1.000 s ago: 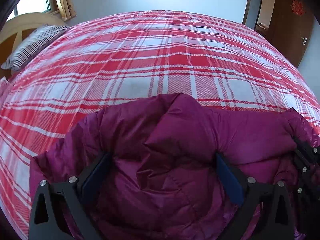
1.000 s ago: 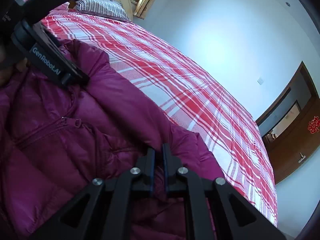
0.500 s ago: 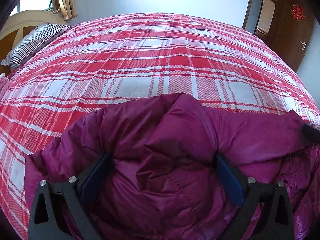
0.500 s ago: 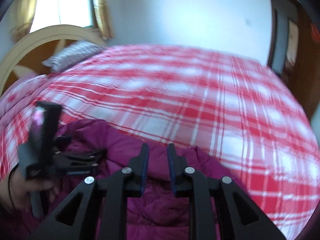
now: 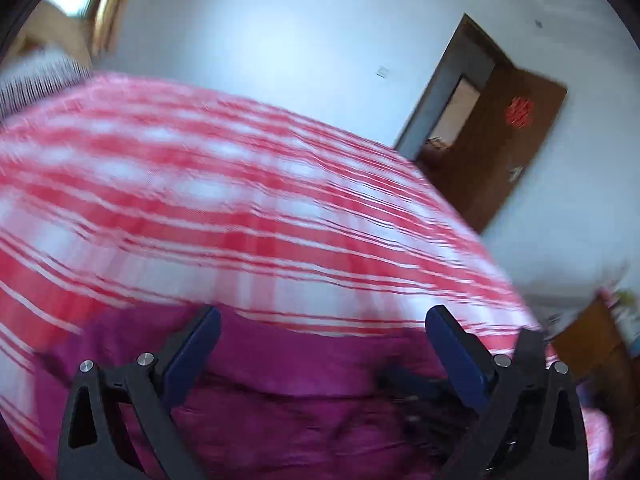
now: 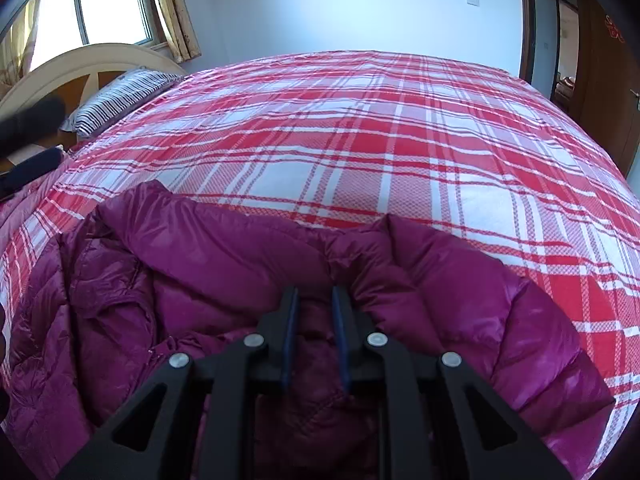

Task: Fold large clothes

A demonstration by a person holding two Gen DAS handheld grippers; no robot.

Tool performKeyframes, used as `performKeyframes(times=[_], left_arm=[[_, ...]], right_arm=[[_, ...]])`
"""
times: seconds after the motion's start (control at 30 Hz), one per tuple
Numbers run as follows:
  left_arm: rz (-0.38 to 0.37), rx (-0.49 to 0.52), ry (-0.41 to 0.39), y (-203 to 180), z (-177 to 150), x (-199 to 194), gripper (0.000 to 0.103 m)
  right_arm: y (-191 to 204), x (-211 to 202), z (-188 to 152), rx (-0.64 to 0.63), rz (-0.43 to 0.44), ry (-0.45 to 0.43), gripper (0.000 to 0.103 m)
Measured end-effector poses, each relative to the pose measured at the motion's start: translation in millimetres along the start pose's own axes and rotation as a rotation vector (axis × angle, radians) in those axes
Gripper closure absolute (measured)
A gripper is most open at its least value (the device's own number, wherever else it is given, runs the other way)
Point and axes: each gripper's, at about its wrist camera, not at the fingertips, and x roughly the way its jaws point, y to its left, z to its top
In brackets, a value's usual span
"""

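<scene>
Lifted and swung since the earlier frame, the left tool (image 5: 320, 320) now looks across the bed (image 6: 360, 152) toward the brown door (image 5: 516, 152) instead of down into the jacket, and its picture is smeared by motion. Its jaws stand wide apart, released, with nothing between the blue pads (image 5: 192, 344); the purple puffer jacket (image 6: 224, 256) lies below them. The right tool (image 6: 314, 300) has rolled back to level and its jaws have parted from the tight clench of a second ago to a narrow gap; they hang over the jacket's middle fold, and no cloth can be seen pinched between the pads, so it reads as released. The jacket lies crumpled at the near edge of the bed on the red and white plaid sheet (image 6: 440, 128), its padded collar ridge curving away from the tool. A striped pillow (image 6: 120, 96) rests at the far left corner by the headboard (image 6: 80, 64), under the window (image 6: 108, 4).
</scene>
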Motion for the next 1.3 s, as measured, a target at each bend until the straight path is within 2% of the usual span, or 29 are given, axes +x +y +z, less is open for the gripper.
performKeyframes(times=[0.03, 0.17, 0.2, 0.27, 0.43, 0.53, 0.87, 0.93, 1.0, 1.07, 1.17, 1.2, 1.27, 1.3], left_arm=[[-0.023, -0.015, 0.032, 1, -4, 9, 0.001], [0.075, -0.038, 0.158, 28, -26, 49, 0.001], [0.054, -0.081, 0.167, 40, -31, 52, 0.001], [0.023, -0.087, 0.147, 45, -34, 51, 0.001], [0.141, 0.045, 0.150, 24, -40, 64, 0.001], [0.170, 0.068, 0.155, 22, -44, 66, 0.001], [0.192, 0.085, 0.156, 21, -45, 70, 0.001], [0.224, 0.115, 0.149, 14, -45, 68, 0.001], [0.264, 0.174, 0.112, 0, -46, 59, 0.001], [0.287, 0.220, 0.035, -11, -46, 45, 0.001], [0.325, 0.221, -0.011, -9, -43, 40, 0.001], [0.341, 0.203, 0.011, -3, -42, 45, 0.001], [0.381, 0.139, 0.115, 13, -42, 66, 0.001], [0.376, 0.117, 0.156, 20, -42, 74, 0.001]], right_arm=[[-3, -1, -1, 0.011, 0.013, -0.005, 0.083], [-6, 0, 1, 0.043, 0.048, -0.019, 0.083], [-6, 0, 1, 0.043, 0.049, -0.020, 0.083], [-6, 1, 1, 0.040, 0.050, -0.021, 0.083], [-5, 4, 1, 0.037, 0.046, -0.014, 0.083], [-3, 4, 1, 0.027, 0.029, -0.011, 0.083], [1, 8, 1, 0.007, 0.001, 0.007, 0.083], [0, 8, 1, 0.009, 0.004, 0.006, 0.083], [-2, 9, 1, 0.019, 0.010, 0.003, 0.084], [-1, 10, 1, 0.015, 0.004, 0.003, 0.083], [0, 10, 1, 0.014, 0.003, -0.003, 0.083], [-1, 10, 1, 0.015, 0.004, -0.004, 0.083], [0, 10, 1, 0.014, 0.002, -0.006, 0.083], [0, 9, 0, 0.012, -0.001, -0.007, 0.083]])
